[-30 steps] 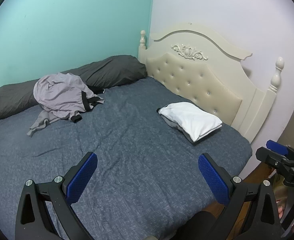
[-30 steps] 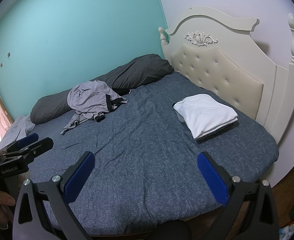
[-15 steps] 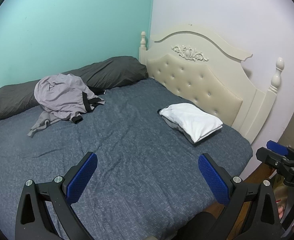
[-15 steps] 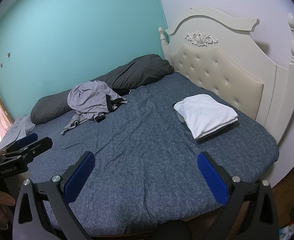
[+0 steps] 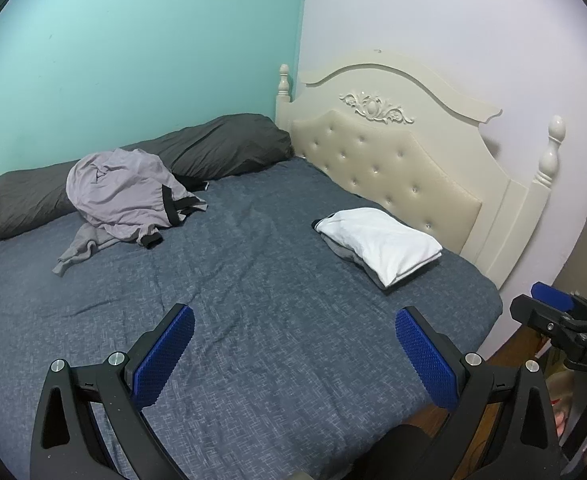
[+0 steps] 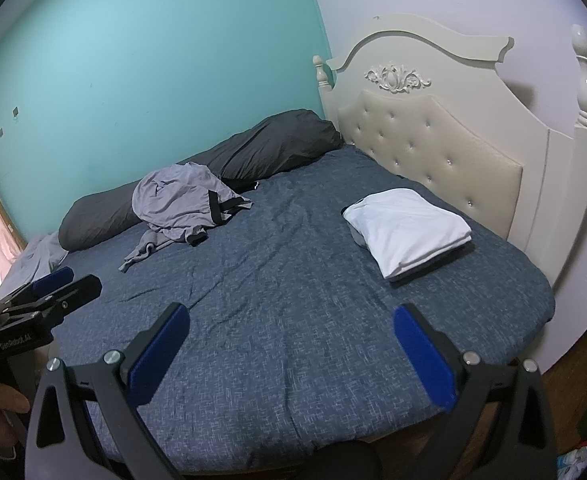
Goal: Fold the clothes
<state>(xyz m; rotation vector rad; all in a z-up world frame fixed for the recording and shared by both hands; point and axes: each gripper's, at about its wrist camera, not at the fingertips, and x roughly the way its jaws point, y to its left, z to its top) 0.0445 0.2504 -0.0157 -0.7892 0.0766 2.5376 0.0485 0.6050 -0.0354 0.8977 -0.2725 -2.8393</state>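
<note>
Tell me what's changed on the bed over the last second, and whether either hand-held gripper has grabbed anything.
Almost nothing. The left hand-held gripper only drifted slightly; its view barely shifted. It took hold of nothing. The right hand-held gripper stayed open and empty too. The crumpled grey clothes by the dark bolster pillow and the folded white stack near the headboard lie as before.

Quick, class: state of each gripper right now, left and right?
Left gripper: open, holding nothing, above the bed.
Right gripper: open, holding nothing, above the bed.
</note>
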